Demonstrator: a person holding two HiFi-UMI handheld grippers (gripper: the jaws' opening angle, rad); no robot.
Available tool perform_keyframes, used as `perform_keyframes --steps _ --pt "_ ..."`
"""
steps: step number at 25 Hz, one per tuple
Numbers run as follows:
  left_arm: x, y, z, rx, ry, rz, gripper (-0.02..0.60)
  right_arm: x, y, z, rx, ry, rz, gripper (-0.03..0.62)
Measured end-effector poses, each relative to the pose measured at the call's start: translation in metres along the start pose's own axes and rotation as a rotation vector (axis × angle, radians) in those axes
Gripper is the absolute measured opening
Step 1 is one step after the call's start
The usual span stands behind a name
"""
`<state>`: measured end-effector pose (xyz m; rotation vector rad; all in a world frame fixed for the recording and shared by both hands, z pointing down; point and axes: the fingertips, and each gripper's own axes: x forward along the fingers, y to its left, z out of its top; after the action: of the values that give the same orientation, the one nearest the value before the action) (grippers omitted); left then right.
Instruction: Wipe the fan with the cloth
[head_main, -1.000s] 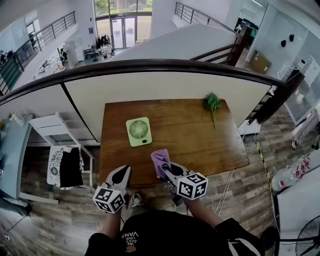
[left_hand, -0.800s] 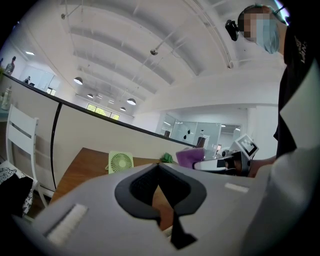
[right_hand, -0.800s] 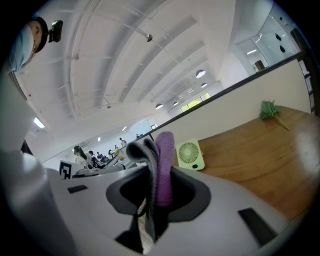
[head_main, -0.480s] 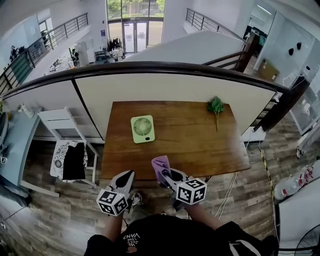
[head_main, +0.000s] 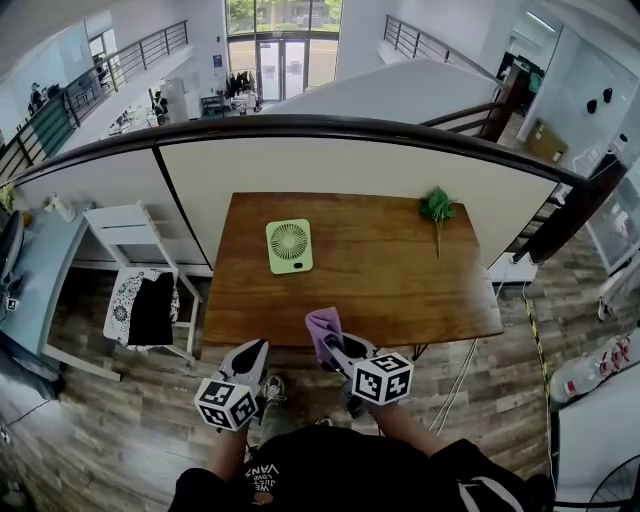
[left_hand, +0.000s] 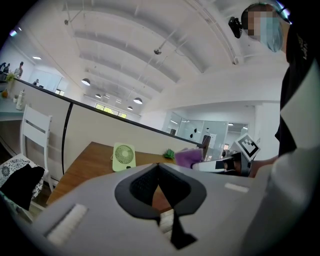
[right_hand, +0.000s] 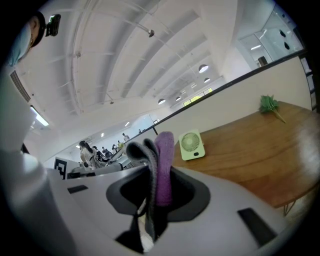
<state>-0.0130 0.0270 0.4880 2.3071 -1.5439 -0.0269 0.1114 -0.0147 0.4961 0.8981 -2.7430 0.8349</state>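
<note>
A small light-green fan lies flat on the brown wooden table, toward its far left; it also shows as the fan and the fan in both gripper views. My right gripper is shut on a folded purple and grey cloth, held over the table's near edge, well short of the fan. In the right gripper view the cloth stands up between the jaws. My left gripper hangs just off the near edge, shut and holding nothing.
A green leafy sprig lies at the table's far right corner. A curved dark railing and a pale low wall run behind the table. A white chair with black clothing stands on the floor to the left.
Both grippers have drawn slightly nearer the table's near edge, and the head view has shifted so the table sits a little farther right. The grip on the cloth is unchanged.
</note>
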Motion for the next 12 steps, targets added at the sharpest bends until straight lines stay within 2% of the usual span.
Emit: perform_keyframes --steps 12 --pt "-0.001 -0.011 -0.005 -0.011 -0.028 0.017 0.012 -0.012 -0.002 -0.002 -0.011 -0.008 0.002 0.100"
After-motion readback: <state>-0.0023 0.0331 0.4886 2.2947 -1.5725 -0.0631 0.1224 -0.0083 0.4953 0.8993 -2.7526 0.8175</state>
